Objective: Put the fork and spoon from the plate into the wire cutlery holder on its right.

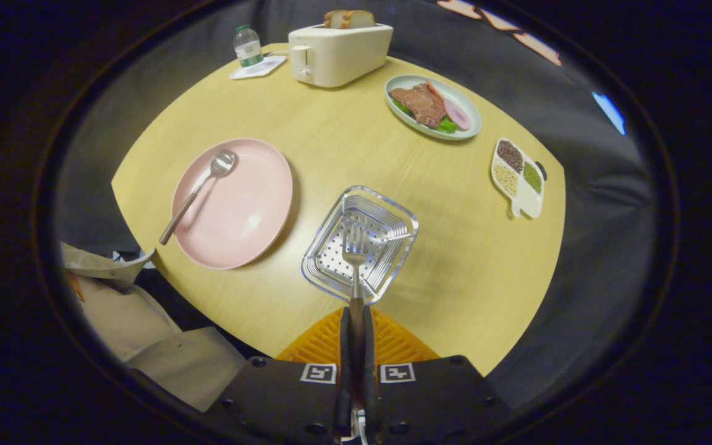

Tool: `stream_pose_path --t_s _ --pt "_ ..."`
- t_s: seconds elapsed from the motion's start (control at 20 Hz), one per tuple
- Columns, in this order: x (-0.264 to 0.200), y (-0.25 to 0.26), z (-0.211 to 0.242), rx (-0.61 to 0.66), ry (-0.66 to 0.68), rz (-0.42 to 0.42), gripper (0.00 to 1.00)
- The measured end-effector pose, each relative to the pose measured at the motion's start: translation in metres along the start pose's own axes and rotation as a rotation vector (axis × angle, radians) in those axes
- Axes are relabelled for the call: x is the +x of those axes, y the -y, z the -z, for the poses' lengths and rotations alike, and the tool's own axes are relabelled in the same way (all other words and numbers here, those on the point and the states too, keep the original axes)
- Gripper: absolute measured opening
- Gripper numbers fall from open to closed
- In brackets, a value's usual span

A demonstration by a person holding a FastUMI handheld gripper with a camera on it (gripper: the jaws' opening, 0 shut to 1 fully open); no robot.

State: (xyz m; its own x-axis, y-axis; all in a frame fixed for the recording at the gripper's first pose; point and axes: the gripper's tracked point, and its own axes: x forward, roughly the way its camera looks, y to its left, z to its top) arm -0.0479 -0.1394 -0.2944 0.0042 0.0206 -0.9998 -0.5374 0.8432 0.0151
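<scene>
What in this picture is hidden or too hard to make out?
- Fork: its handle runs back between the fingers of the gripper, which cover most of it.
- Whether the fork's tines touch the floor of the wire cutlery holder: cannot tell, looking from above.
- Bottle: label too small to make out.
- Toaster: the bread's lower part sits hidden in the slots.
- Person's sleeve: the gripper body covers the hand.

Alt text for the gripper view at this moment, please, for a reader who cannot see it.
The gripper is shut on a fork, holding it tines-forward over the open wire cutlery holder on a yellow table. Left of the holder, a spoon lies on the pink plate; a toaster, food dishes and a bottle stand beyond.
</scene>
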Motion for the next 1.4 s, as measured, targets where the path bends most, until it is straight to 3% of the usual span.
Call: stream_pose_path --t_s 0.35,0.6,0.8,1.0,1.4 --pt "0.007 0.003 -0.012 0.043 -0.006 -0.021 0.15" --pt "-0.006 0.002 -0.027 0.095 0.124 0.013 0.62" --pt "-0.026 -0.012 -0.047 0.246 0.303 0.065 1.00" --pt "-0.043 -0.043 -0.068 0.358 0.506 0.087 1.00" --pt "-0.057 -0.109 -0.094 0.367 0.757 0.209 1.00"
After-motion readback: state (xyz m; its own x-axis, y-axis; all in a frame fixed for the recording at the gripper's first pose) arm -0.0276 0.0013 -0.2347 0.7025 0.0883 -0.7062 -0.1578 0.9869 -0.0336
